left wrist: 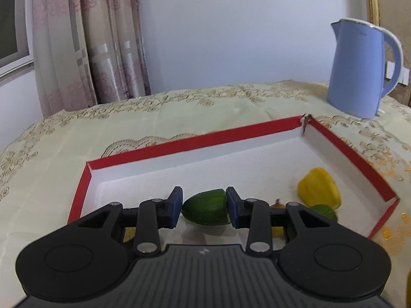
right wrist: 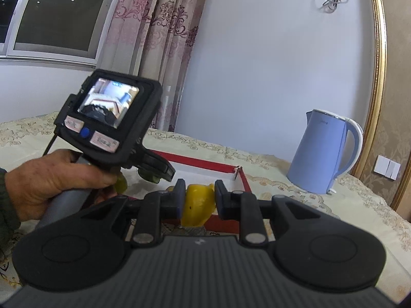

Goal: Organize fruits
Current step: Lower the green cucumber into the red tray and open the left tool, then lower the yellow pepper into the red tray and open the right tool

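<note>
Both claws are gripping fruit: left gripper [left wrist: 204,206] is clamping a green piece [left wrist: 205,208] crosswise over the red tray [left wrist: 179,143]; right gripper [right wrist: 197,201] is holding a yellow pepper [right wrist: 197,205], tray at twelve o'clock.

Left wrist view: small green fruit [left wrist: 325,211] half hidden behind the left gripper's linkage, type unclear; yellow bits [left wrist: 277,231] under the linkage mostly covered, can't identify. Yellow-orange sliver [left wrist: 408,290] cut off at right edge. Right wrist view: red box [right wrist: 205,165] largely blocked by both grippers; green piece [right wrist: 150,177] under the left gripper barely visible; person's hand [right wrist: 46,184] cut at left edge.
</note>
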The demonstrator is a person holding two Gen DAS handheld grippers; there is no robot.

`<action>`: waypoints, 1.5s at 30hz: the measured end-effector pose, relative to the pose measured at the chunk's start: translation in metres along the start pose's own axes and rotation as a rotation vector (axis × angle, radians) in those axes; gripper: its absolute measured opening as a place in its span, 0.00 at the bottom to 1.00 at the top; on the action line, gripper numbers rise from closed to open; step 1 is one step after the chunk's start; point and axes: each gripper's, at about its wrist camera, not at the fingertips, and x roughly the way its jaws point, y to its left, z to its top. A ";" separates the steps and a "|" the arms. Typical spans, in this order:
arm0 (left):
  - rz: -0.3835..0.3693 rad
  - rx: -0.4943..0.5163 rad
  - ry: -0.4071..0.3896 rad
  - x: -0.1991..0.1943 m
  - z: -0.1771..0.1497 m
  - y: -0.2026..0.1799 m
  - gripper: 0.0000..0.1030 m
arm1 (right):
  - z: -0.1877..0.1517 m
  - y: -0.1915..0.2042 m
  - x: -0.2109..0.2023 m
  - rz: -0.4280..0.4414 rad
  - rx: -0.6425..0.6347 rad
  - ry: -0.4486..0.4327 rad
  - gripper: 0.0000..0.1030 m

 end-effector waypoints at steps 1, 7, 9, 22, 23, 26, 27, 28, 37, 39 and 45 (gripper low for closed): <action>0.009 -0.002 0.006 0.002 -0.001 0.001 0.35 | 0.000 0.001 0.000 0.001 0.001 0.001 0.23; 0.050 0.002 -0.033 -0.006 -0.002 0.006 0.39 | 0.000 0.001 0.002 0.008 0.005 0.000 0.23; 0.057 0.006 -0.065 -0.017 0.000 0.008 0.39 | 0.000 0.000 0.001 0.003 0.005 -0.002 0.23; 0.048 -0.013 -0.205 -0.110 -0.022 0.040 0.44 | 0.005 -0.008 0.002 -0.020 0.001 -0.006 0.23; 0.041 -0.016 -0.198 -0.114 -0.028 0.044 0.44 | 0.006 -0.008 0.004 -0.020 -0.001 -0.004 0.23; 0.031 -0.029 -0.180 -0.122 -0.040 0.053 0.44 | 0.013 -0.010 0.010 -0.004 -0.003 0.010 0.23; 0.029 -0.033 -0.176 -0.125 -0.043 0.056 0.44 | 0.016 -0.010 0.013 0.001 -0.002 0.011 0.23; 0.030 -0.039 -0.177 -0.128 -0.046 0.059 0.44 | 0.018 -0.010 0.017 0.001 0.001 0.014 0.23; 0.055 -0.088 -0.192 -0.139 -0.065 0.083 0.44 | 0.043 0.019 0.064 0.046 -0.012 0.064 0.23; 0.050 -0.103 -0.185 -0.138 -0.067 0.089 0.44 | 0.048 0.027 0.077 0.065 0.003 0.096 0.23; 0.051 -0.134 -0.177 -0.138 -0.072 0.103 0.44 | 0.045 0.053 0.119 0.084 0.024 0.216 0.23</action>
